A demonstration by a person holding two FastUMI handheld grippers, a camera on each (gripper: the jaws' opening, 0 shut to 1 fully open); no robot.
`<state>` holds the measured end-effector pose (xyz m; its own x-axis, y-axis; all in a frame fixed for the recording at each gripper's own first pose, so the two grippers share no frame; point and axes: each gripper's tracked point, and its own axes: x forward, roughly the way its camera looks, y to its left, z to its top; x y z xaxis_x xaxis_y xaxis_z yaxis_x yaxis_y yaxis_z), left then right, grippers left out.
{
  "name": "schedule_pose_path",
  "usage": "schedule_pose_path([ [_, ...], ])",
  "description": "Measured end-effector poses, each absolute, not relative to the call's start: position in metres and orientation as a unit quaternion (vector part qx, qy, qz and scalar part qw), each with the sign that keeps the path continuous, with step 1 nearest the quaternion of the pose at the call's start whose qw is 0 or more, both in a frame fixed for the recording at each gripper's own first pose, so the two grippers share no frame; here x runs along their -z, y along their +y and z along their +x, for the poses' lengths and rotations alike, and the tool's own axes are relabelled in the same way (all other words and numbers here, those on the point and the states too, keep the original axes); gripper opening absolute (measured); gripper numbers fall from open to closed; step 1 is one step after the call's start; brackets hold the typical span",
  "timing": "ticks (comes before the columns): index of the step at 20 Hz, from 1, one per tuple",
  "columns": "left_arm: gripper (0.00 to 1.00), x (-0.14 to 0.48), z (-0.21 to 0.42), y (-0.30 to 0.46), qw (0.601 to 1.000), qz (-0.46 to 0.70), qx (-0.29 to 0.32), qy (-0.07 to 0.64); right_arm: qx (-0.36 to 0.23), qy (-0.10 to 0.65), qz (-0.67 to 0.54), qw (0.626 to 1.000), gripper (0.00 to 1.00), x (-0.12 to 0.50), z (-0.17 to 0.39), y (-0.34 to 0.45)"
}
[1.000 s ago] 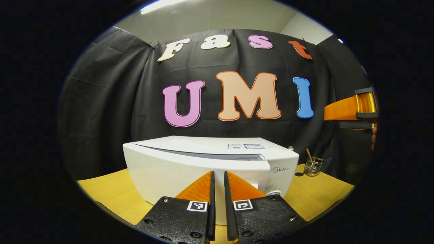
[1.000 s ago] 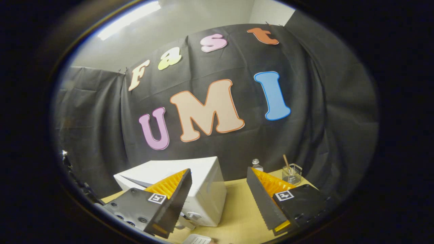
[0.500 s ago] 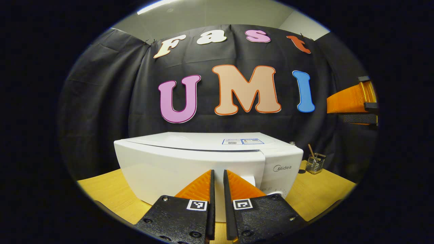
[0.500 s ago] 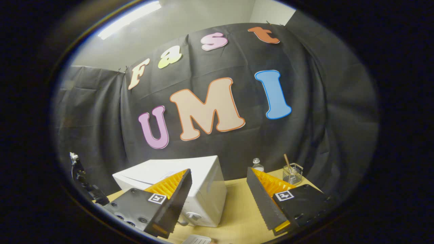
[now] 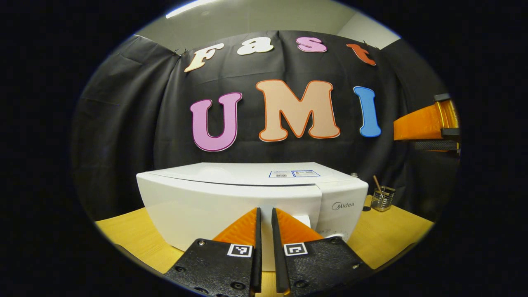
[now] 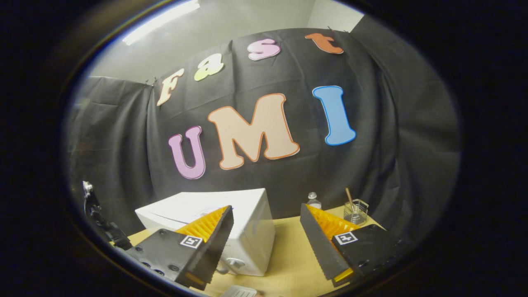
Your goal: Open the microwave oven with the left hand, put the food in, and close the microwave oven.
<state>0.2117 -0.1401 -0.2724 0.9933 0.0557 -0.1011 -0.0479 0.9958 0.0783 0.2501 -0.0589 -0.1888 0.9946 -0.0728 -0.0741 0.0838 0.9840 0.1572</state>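
1. Two fingers of the left gripper (image 5: 264, 214) are drawn nearly together on nothing, just before the white microwave oven (image 5: 247, 198), whose door is closed
2. right gripper (image 6: 266, 214) fingers are spread apart, unladen
3. wooden table (image 5: 383, 231) carries the oven and, farther back, a wire holder (image 6: 355, 211)

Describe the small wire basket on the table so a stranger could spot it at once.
Start at the white microwave on the wooden table. Look past its control-panel end toward the black cloth wall, where the wire basket stands by itself. Its see-through metal mesh and the brown stick poking out distinguish it from the nearby bottle.
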Motion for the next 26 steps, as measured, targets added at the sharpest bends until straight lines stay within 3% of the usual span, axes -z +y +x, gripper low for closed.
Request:
schedule_pose_path([
  [9,0.15,0.279,0.215,-0.140,0.997,0.029,-0.012,0.068,0.046,0.024,0.076,0.996,0.91,0.182,0.245,-0.063],
  [15,0.18,0.216,0.195,-0.136,0.999,0.018,0.006,0.034,0.042,0.020,0.070,0.996,0.91,0.177,0.238,-0.060],
  [16,0.25,0.202,0.192,-0.133,1.000,0.015,0.005,0.026,0.046,0.019,0.067,0.997,0.99,0.176,0.236,-0.061],
  [17,0.28,0.189,0.189,-0.126,1.000,0.011,-0.005,0.019,0.049,0.019,0.065,0.996,0.91,0.175,0.233,-0.062],
  [19,0.43,0.166,0.182,-0.111,1.000,0.001,-0.027,0.004,0.058,0.014,0.062,0.996,0.91,0.172,0.231,-0.063],
  [20,0.57,0.158,0.179,-0.105,0.999,0.001,-0.036,-0.003,0.060,0.010,0.057,0.996,0.91,0.170,0.230,-0.064],
  [21,0.58,0.150,0.175,-0.098,0.999,0.004,-0.045,-0.010,0.061,0.008,0.052,0.997,0.91,0.168,0.227,-0.063],
  [22,0.79,0.145,0.175,-0.092,0.998,0.010,-0.053,-0.019,0.060,0.008,0.050,0.997,0.91,0.168,0.225,-0.061],
  [23,0.87,0.141,0.175,-0.089,0.998,0.018,-0.057,-0.023,0.057,0.009,0.051,0.997,0.91,0.167,0.222,-0.059],
  [24,0.93,0.139,0.176,-0.089,0.998,0.024,-0.059,-0.026,0.055,0.010,0.055,0.997,0.91,0.167,0.221,-0.056],
  [26,0.93,0.141,0.181,-0.090,0.998,0.024,-0.057,-0.025,0.052,0.006,0.059,0.997,0.92,0.165,0.221,-0.053],
])
